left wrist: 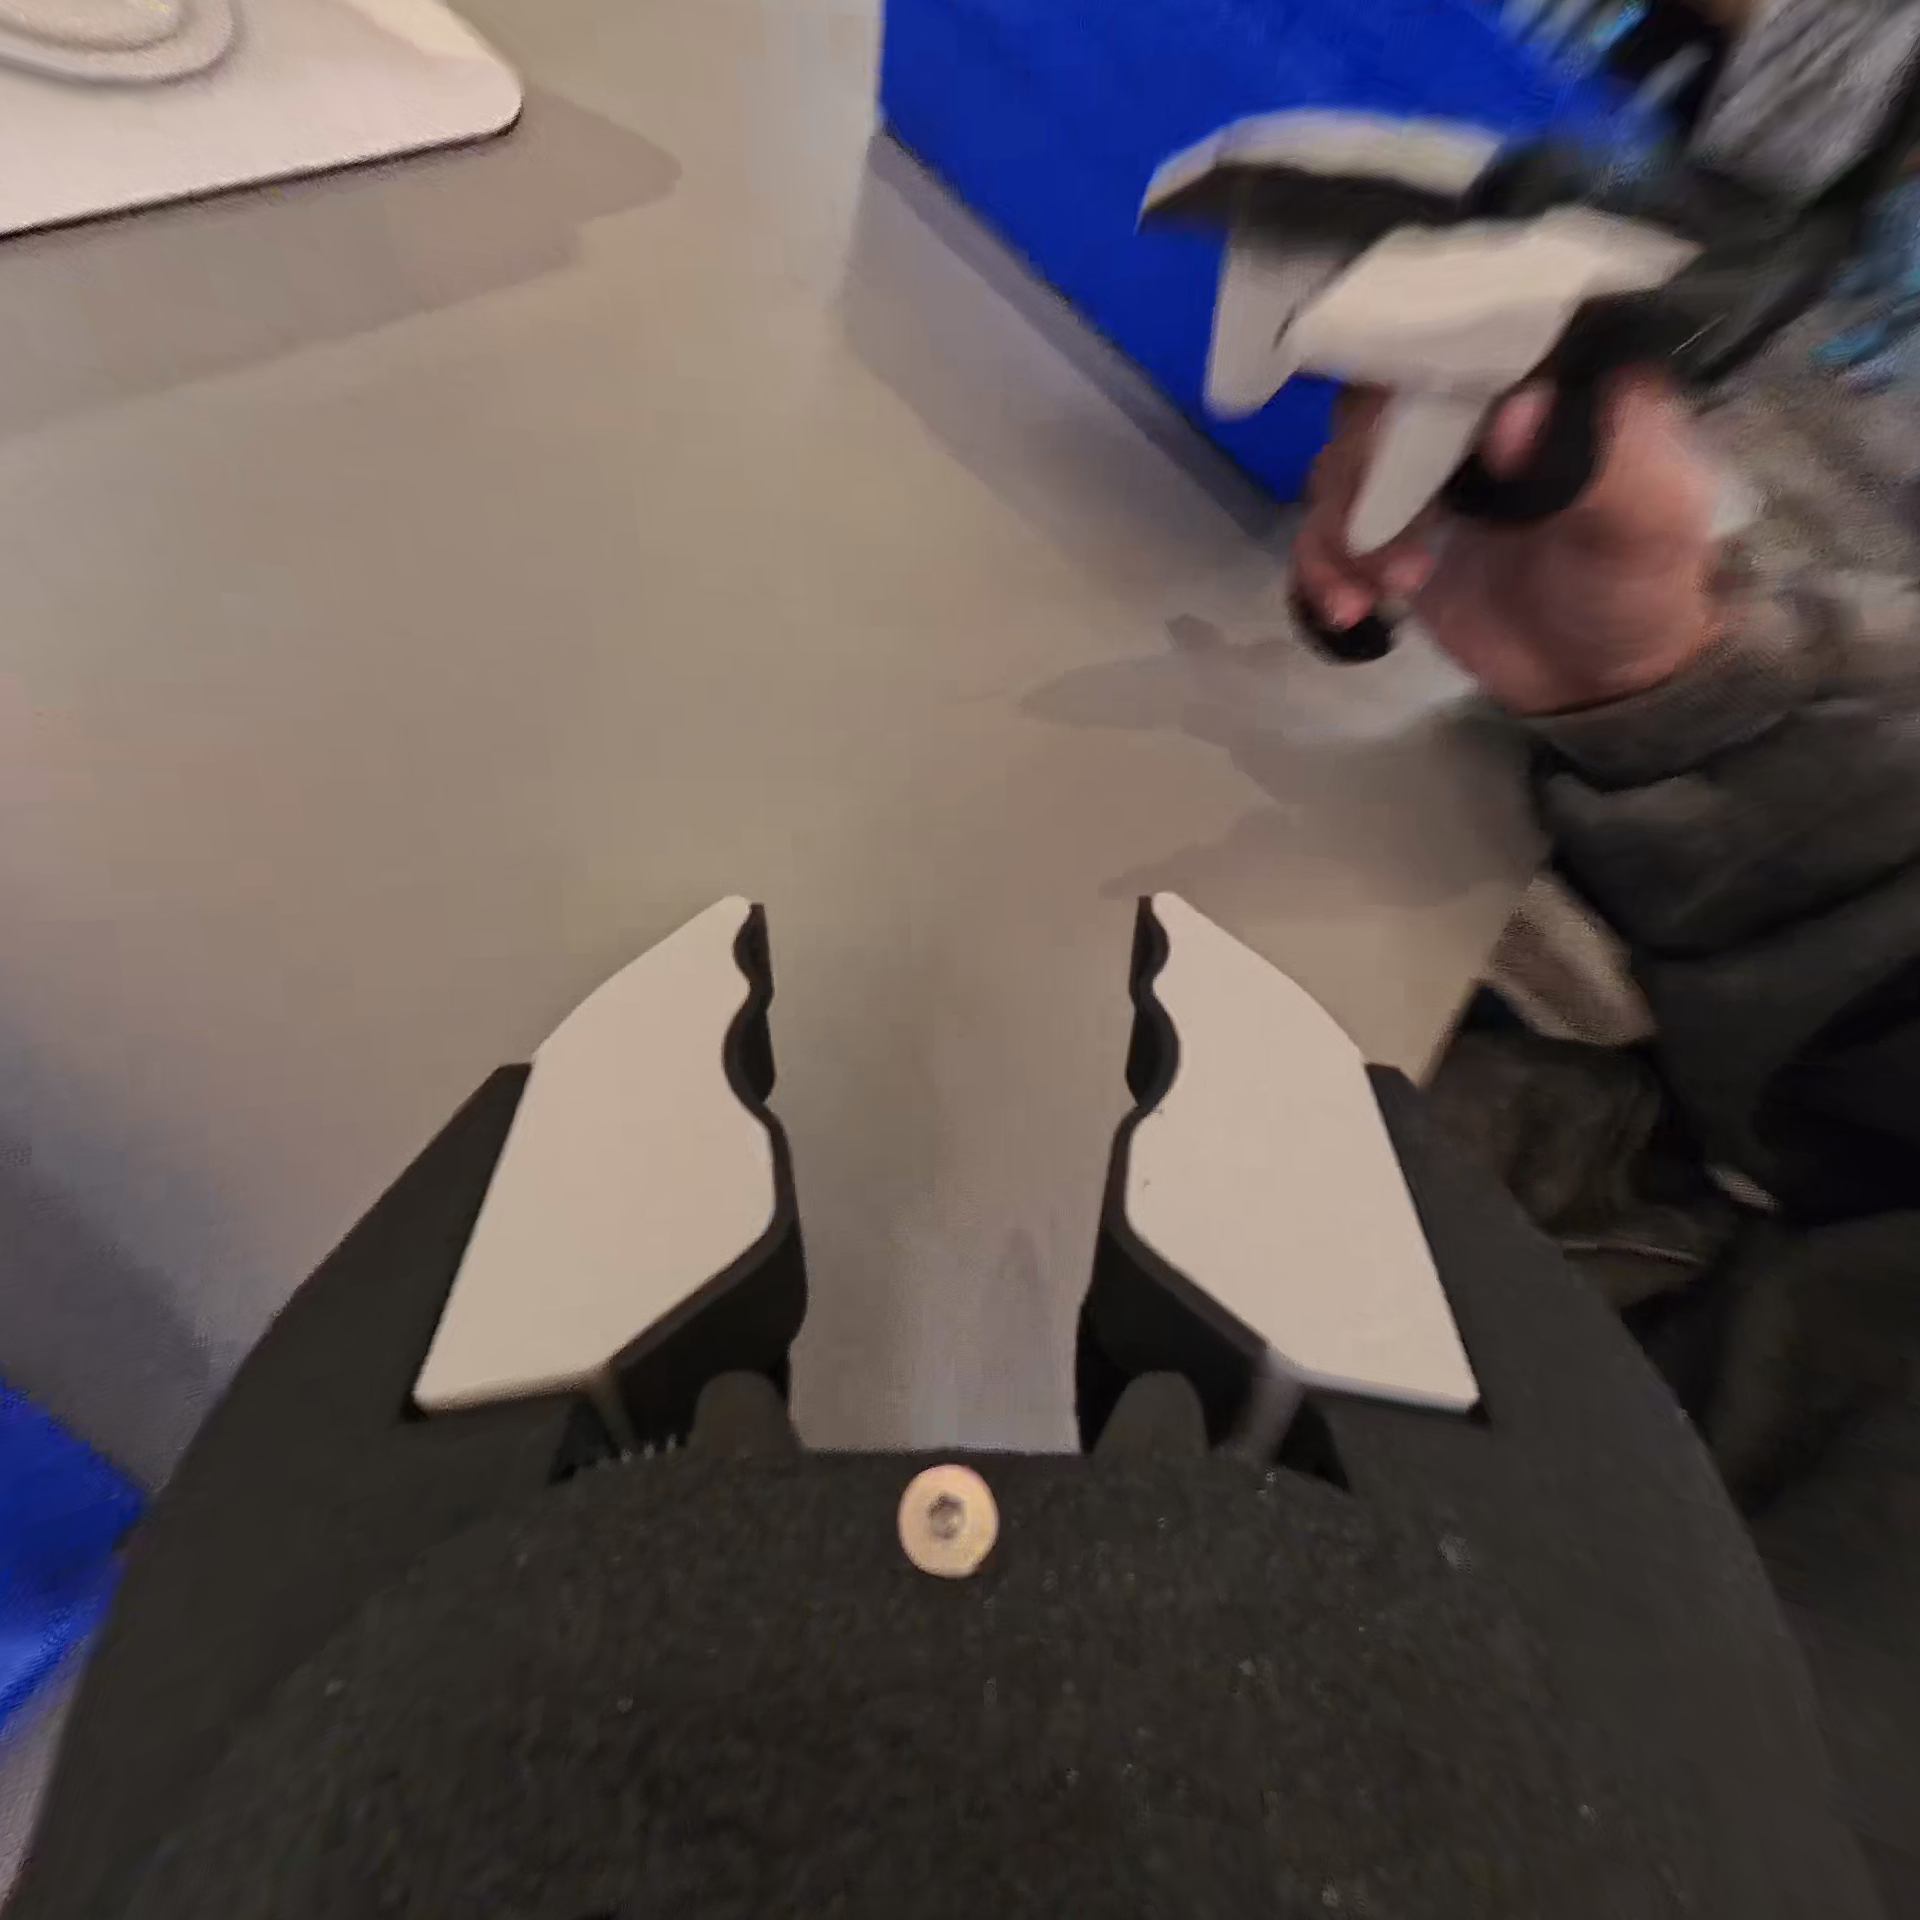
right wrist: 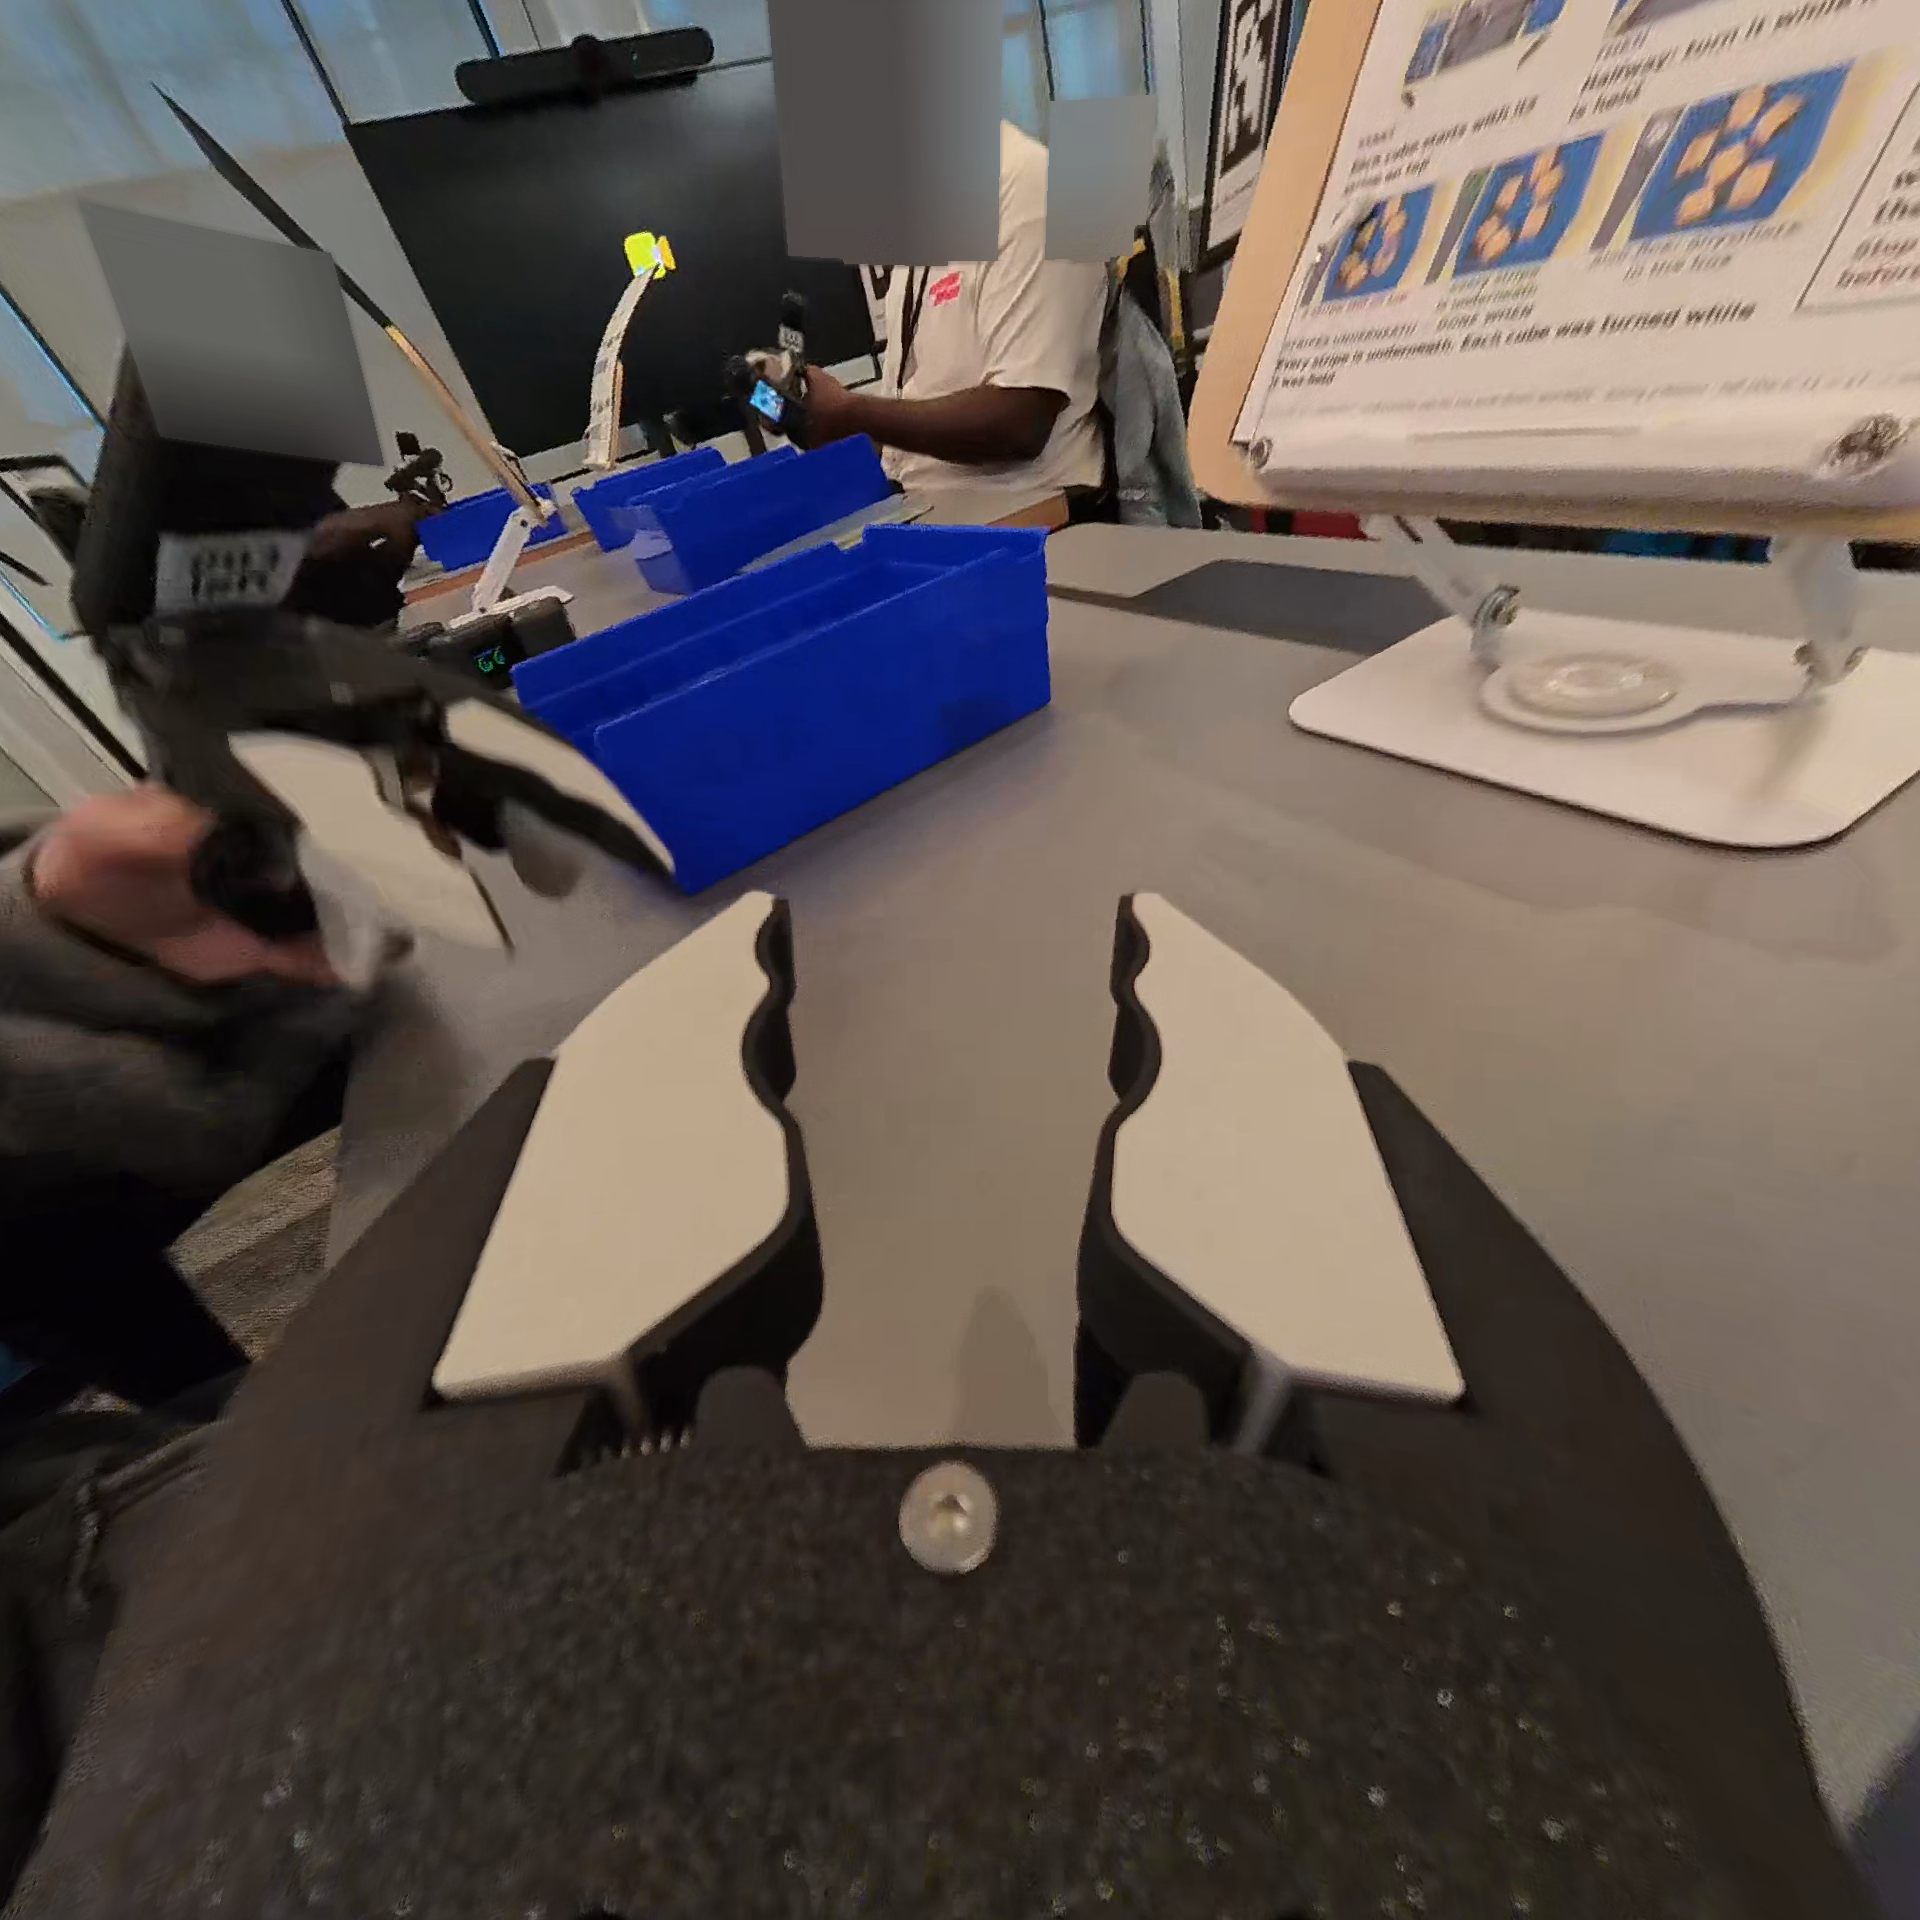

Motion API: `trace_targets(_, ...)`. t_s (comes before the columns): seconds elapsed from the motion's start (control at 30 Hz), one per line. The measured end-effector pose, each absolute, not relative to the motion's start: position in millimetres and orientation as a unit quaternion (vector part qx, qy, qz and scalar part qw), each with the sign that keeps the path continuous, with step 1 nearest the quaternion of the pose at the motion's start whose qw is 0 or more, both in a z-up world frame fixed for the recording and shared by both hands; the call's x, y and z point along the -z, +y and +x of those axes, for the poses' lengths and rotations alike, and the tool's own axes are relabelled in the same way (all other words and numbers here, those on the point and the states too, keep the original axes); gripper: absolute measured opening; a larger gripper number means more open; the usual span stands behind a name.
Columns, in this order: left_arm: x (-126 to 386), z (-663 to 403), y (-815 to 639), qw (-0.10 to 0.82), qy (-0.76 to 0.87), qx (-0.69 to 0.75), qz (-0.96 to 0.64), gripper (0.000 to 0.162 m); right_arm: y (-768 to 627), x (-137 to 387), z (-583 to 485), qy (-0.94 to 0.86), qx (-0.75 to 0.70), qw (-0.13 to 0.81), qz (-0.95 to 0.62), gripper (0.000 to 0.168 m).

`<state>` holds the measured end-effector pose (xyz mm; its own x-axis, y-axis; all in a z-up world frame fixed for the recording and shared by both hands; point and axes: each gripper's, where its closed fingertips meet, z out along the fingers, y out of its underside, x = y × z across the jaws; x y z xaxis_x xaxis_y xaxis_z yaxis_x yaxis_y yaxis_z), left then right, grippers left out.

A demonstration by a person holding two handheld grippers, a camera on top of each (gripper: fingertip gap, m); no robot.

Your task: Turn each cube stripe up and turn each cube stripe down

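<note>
No cube shows in either view. My left gripper (left wrist: 951,909) is open and empty over the bare grey table (left wrist: 520,644). My right gripper (right wrist: 951,909) is open and empty above the table (right wrist: 1351,987). A blue bin (right wrist: 790,707) stands ahead and left of the right gripper; its inside is hidden by its wall. In the left wrist view the bin's blue wall (left wrist: 1060,177) is at the upper right, with the right gripper (left wrist: 1382,301) blurred in front of it, held in a hand. In the right wrist view the left gripper (right wrist: 447,821) is blurred at the left, beside the bin.
A white stand base (right wrist: 1600,748) carrying a tilted instruction sheet (right wrist: 1621,229) sits at the right of the table; its corner also shows in the left wrist view (left wrist: 239,114). More blue bins (right wrist: 727,509) and seated people are on a table beyond. The table edge is at the lower left.
</note>
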<state>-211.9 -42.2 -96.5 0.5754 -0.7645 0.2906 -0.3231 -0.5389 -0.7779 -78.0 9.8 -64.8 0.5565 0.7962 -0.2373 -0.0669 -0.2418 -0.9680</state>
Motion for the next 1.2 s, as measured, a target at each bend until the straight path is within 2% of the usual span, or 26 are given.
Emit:
trace_targets(0.07, 62, -245, -31, 0.360, 0.325, 0.348, -0.802, 0.068, 1, 65, -71, -0.249, -0.403, 0.555, -0.684, 0.058)
trace_targets(0.17, 43, -326, 22, 0.382, 0.329, 0.215, -0.837, 0.072, -14, 69, -69, -0.250, -0.424, 0.543, -0.680, 0.057)
trace_targets(0.23, 50, -378, 62, 0.338, 0.293, 0.134, -0.884, 0.073, -18, 74, -68, -0.260, -0.414, 0.539, -0.685, 0.057)
trace_targets(0.37, 77, -447, 138, 0.256, 0.166, 0.066, -0.950, 0.071, -21, 71, -76, -0.280, -0.407, 0.540, -0.681, 0.055)
trace_targets(0.5, 105, -473, 192, 0.198, 0.065, 0.044, -0.977, 0.065, -28, 77, -88, -0.298, -0.412, 0.525, -0.682, 0.054)
trace_targets(0.7, 150, -497, 214, 0.121, 0.016, -0.006, -0.992, 0.065, -36, 78, -91, -0.326, -0.390, 0.528, -0.680, 0.053)
trace_targets(0.77, 160, -498, 215, 0.114, 0.014, -0.005, -0.993, 0.057, -36, 80, -90, -0.327, -0.389, 0.526, -0.682, 0.053)
trace_targets(0.8, 163, -497, 214, 0.107, 0.016, 0.002, -0.994, 0.041, -35, 81, -91, -0.325, -0.392, 0.522, -0.684, 0.053)
trace_targets(1.0, 145, -484, 202, 0.117, 0.032, 0.051, -0.991, 0.041, -32, 86, -88, -0.317, -0.401, 0.510, -0.692, 0.052)
trace_targets(1.2, 67, -430, 162, 0.222, 0.080, 0.198, -0.952, 0.041, -25, 81, -77, -0.288, -0.414, 0.514, -0.693, 0.050)
